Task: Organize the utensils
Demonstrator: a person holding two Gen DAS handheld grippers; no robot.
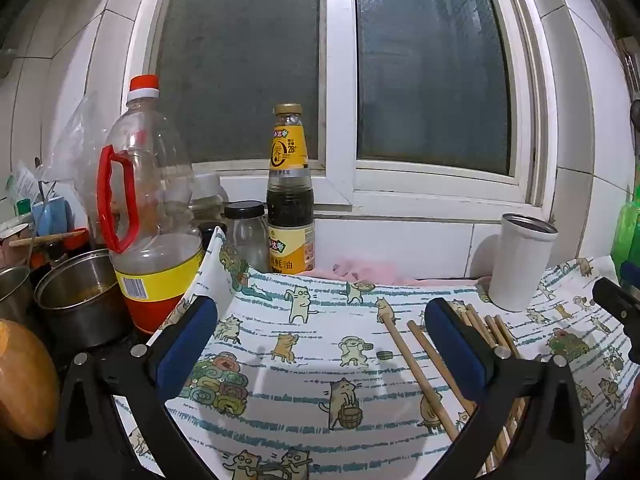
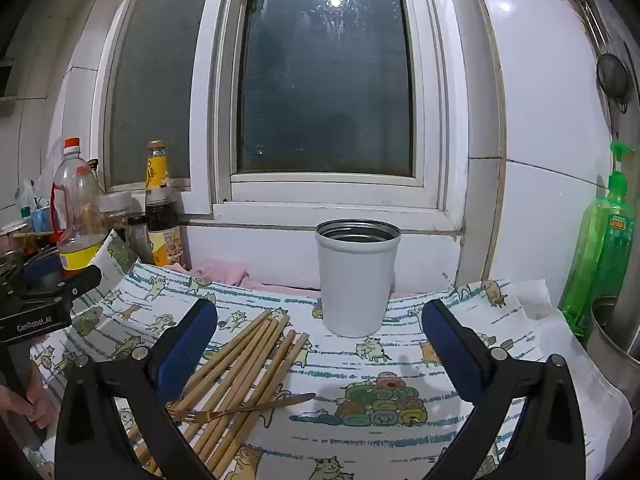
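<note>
Several wooden chopsticks (image 2: 244,364) lie in a loose bundle on the cat-print cloth (image 2: 360,432), with a gold fork (image 2: 248,409) lying across them. A white cylindrical cup (image 2: 357,280) stands upright behind them, open at the top. My right gripper (image 2: 320,344) is open and empty above the cloth, the chopsticks by its left finger. My left gripper (image 1: 320,340) is open and empty; the chopsticks (image 1: 424,376) lie by its right finger, and the cup (image 1: 520,262) stands far right.
Oil bottle (image 1: 148,216), sauce bottle (image 1: 290,196), jars and metal pots (image 1: 80,300) crowd the left. A pink cloth (image 1: 368,272) lies by the wall. A green soap bottle (image 2: 600,248) and a metal pot (image 2: 612,332) stand at the right. The window sill is behind.
</note>
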